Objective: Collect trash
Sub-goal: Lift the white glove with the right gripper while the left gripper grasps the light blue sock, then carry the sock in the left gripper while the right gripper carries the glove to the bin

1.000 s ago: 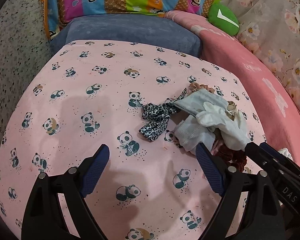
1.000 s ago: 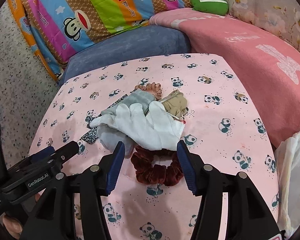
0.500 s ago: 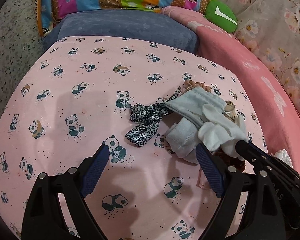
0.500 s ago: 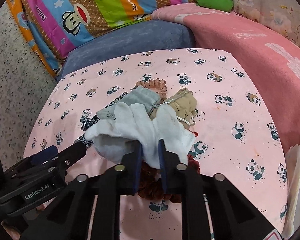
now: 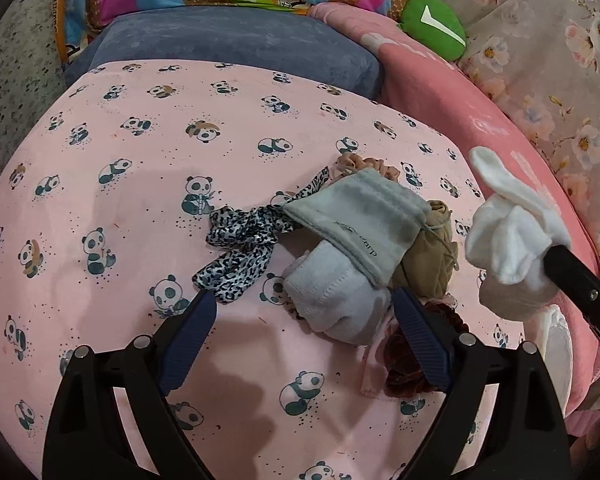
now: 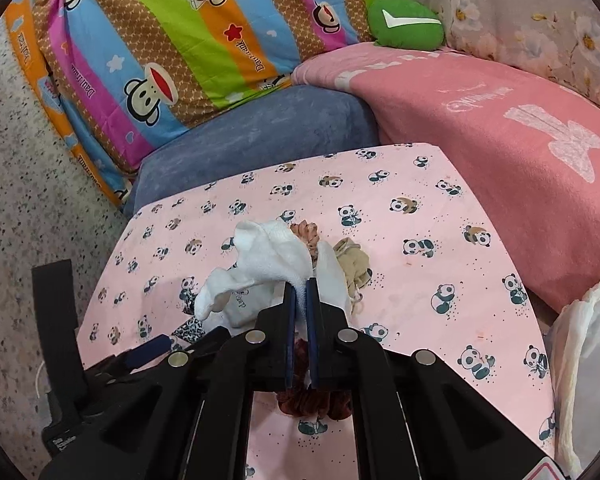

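A pile of small fabric items lies on the pink panda-print sheet (image 5: 100, 200). It holds a grey drawstring pouch (image 5: 364, 216), a leopard-print ribbon (image 5: 240, 248), a pale grey cloth (image 5: 332, 292), a tan bundle (image 5: 428, 256) and a dark red scrunchie (image 5: 404, 368). My right gripper (image 6: 300, 286) is shut on a white glove (image 6: 268, 260), which hangs clear above the pile. From the left wrist the glove (image 5: 508, 236) shows at the right. My left gripper (image 5: 304, 308) stands open just short of the pale grey cloth, holding nothing.
A white plastic bag (image 6: 584, 360) sits off the sheet's right edge. A blue cushion (image 6: 260, 132), a striped monkey-print pillow (image 6: 160, 48) and a pink blanket (image 6: 500, 128) border the far side. Speckled floor (image 6: 28, 200) lies left.
My right gripper closed on the white glove and raised it off the pile. My left gripper moved in closer to the pile, still open.
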Tool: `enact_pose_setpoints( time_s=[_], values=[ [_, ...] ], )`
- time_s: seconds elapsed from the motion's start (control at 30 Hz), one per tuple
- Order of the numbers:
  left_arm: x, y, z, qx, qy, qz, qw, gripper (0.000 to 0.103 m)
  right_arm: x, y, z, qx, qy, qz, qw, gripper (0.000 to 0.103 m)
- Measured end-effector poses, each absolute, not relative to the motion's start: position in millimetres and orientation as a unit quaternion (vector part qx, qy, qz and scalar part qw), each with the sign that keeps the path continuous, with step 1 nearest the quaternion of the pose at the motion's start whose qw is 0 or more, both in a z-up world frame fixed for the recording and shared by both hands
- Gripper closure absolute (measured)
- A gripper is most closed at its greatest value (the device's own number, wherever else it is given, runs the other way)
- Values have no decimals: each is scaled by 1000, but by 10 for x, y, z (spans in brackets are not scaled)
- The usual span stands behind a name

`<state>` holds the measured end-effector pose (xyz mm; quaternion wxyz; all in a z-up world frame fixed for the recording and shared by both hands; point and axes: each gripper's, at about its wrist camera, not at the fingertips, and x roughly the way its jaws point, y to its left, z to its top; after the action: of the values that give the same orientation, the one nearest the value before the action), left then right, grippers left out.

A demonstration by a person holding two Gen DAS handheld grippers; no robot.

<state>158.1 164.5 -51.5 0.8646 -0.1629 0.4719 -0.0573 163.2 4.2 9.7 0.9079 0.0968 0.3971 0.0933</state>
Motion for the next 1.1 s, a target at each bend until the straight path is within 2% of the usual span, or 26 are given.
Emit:
enact_pose_setpoints(
  time_s=[0.23,0.3,0.33,0.4,0.43,0.47,0.53,1.1],
  values=[
    [1666,1552,-604,-182,478,-70,856,19,1599,-66,168,108,397,91,907,97],
    [1668,1527,-611,-181,479,-80,855,32,1581,-97,169,113,397,89,907,97],
    [1672,1514,-623,-182,482,-86,853,44,1576,-111,163,115,397,88,906,97],
    [1665,1502,-638,-186,485,-96,849,53,1560,-134,156,119,399,87,905,97],
    [1658,1496,-632,-185,484,-96,850,61,1550,-144,154,121,399,86,905,97],
    [1647,1488,-627,-184,484,-100,850,66,1537,-162,157,123,400,85,904,97],
    [1610,1484,-603,-185,484,-101,849,70,1516,-179,154,125,399,85,904,97],
    [1163,1220,-18,-167,443,-118,873,72,1062,-512,534,150,355,83,919,97]
  ],
)
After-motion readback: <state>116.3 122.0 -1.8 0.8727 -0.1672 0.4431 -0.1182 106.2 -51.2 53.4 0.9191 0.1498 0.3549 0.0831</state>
